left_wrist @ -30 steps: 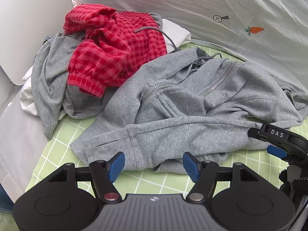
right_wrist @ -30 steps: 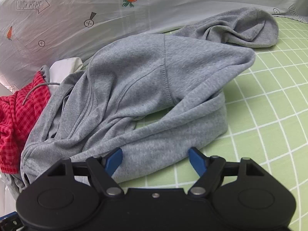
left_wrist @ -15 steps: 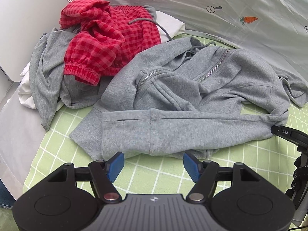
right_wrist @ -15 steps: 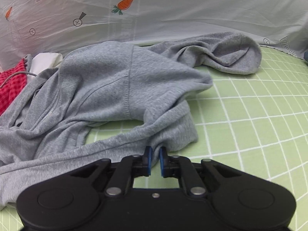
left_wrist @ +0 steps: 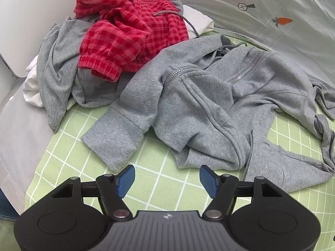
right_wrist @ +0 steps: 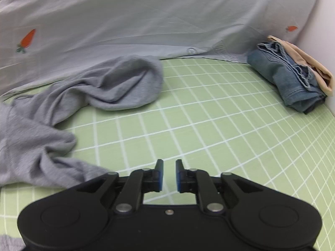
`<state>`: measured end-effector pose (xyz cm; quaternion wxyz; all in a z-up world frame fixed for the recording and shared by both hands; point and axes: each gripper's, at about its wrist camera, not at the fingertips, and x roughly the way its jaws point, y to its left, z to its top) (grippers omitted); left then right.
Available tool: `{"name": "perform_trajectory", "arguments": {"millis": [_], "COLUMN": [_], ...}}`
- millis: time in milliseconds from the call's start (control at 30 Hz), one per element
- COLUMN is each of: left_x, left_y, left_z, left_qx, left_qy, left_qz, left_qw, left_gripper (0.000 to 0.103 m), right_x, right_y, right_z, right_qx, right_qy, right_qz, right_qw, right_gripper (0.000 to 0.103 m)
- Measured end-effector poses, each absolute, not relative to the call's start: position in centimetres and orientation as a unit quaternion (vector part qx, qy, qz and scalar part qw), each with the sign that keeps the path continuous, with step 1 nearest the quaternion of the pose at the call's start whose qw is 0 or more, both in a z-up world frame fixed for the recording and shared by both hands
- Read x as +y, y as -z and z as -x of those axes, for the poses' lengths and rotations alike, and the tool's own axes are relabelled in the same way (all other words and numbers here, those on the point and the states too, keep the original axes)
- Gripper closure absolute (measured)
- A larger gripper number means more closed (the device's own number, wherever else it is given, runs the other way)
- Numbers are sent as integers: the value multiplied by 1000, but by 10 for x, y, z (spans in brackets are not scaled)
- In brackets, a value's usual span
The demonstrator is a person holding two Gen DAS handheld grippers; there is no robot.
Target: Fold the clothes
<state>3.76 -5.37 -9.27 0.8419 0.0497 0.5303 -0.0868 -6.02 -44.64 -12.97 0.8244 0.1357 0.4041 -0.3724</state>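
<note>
A grey zip hoodie (left_wrist: 209,104) lies crumpled on the green checked sheet (left_wrist: 159,179), one cuffed sleeve (left_wrist: 117,133) stretched toward me. My left gripper (left_wrist: 166,179) is open and empty, hovering just short of the hoodie's hem. In the right wrist view the hoodie's hood and sleeve (right_wrist: 104,87) lie at the left. My right gripper (right_wrist: 168,174) has its jaws nearly closed with a narrow gap and nothing between them, above bare sheet (right_wrist: 209,125).
A pile with a red checked garment (left_wrist: 129,35), another grey garment (left_wrist: 56,73) and white cloth (left_wrist: 33,90) sits at the back left. Folded jeans (right_wrist: 289,79) on a beige item (right_wrist: 314,67) lie at the far right. A pale carrot-print sheet (right_wrist: 146,21) rises behind.
The hoodie was dragged and bunched differently, its sleeve now folded toward the left. My right gripper swung right off the hoodie and now faces bare sheet and the folded jeans. My left gripper stayed open.
</note>
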Motion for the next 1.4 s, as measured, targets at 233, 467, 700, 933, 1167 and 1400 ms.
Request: {"name": "perform_trajectory", "arguments": {"millis": [233, 467, 700, 933, 1167, 1400], "left_x": [-39, -25, -34, -41, -32, -15], "left_y": [96, 95, 100, 103, 103, 101], "left_z": [-44, -43, -39, -31, -25, -28], "left_qx": [537, 537, 544, 547, 551, 552], "left_qy": [67, 52, 61, 68, 54, 37], "left_qz": [-43, -34, -36, -44, -37, -37], "left_qw": [840, 841, 836, 834, 832, 832], "left_gripper": [34, 33, 33, 33, 33, 27], "right_x": [-319, -282, -348, -419, -376, -286], "right_y": [147, 151, 156, 153, 131, 139], "right_z": [8, 10, 69, 114, 72, -14], "right_qx": [440, 443, 446, 462, 430, 430], "right_qy": [185, 145, 216, 393, 306, 129], "right_qz": [-136, -90, -129, -70, -117, -228], "right_qw": [868, 880, 859, 792, 841, 864], "right_gripper": [48, 38, 27, 29, 35, 29]}}
